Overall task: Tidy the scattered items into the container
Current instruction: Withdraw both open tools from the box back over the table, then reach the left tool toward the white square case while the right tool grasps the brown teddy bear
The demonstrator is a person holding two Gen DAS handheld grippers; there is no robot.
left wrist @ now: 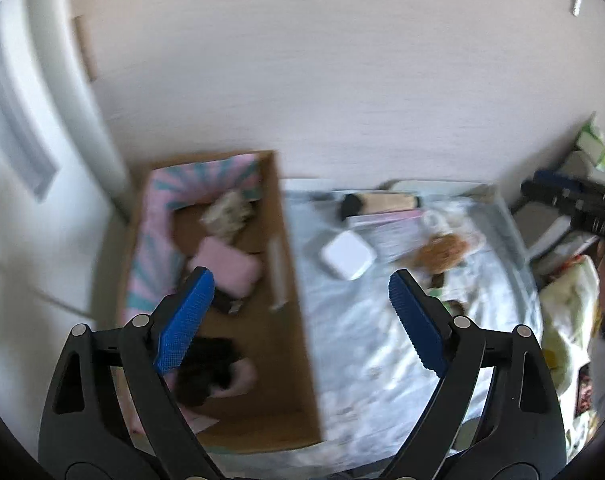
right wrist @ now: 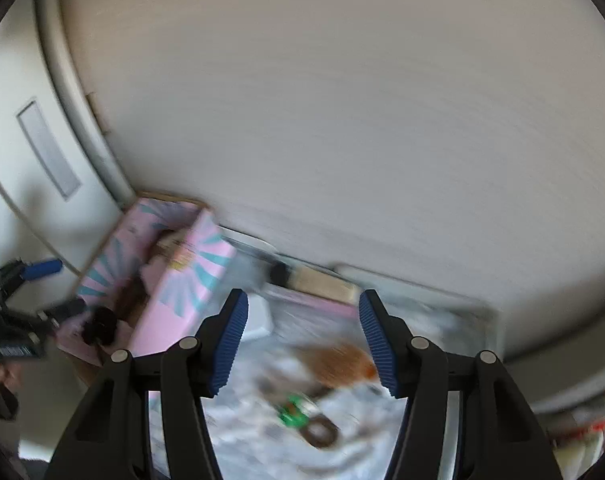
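An open cardboard box (left wrist: pixel 290 240) with pink and teal printed sides stands at the left of a pale patterned surface; it also shows in the right wrist view (right wrist: pixel 186 284). Inside lie a pink case (left wrist: pixel 226 264), a crumpled pale item (left wrist: pixel 228 214) and dark items (left wrist: pixel 210 364). My left gripper (left wrist: pixel 302 312) is open and empty above the box's right wall. My right gripper (right wrist: pixel 302 340) is open and empty above an orange fluffy item (right wrist: pixel 338 360), which also shows in the left wrist view (left wrist: pixel 442 252). A white square box (left wrist: pixel 348 256), a green item (right wrist: pixel 292 412) and a brown ring (right wrist: pixel 320 432) lie scattered.
A wall runs close behind the surface. A black and tan brush-like item (left wrist: pixel 378 202) and a pink-edged booklet (left wrist: pixel 390 224) lie at the back. Clutter of bags and boxes (left wrist: pixel 570 292) sits at the right. A white door (left wrist: pixel 18 140) is at the left.
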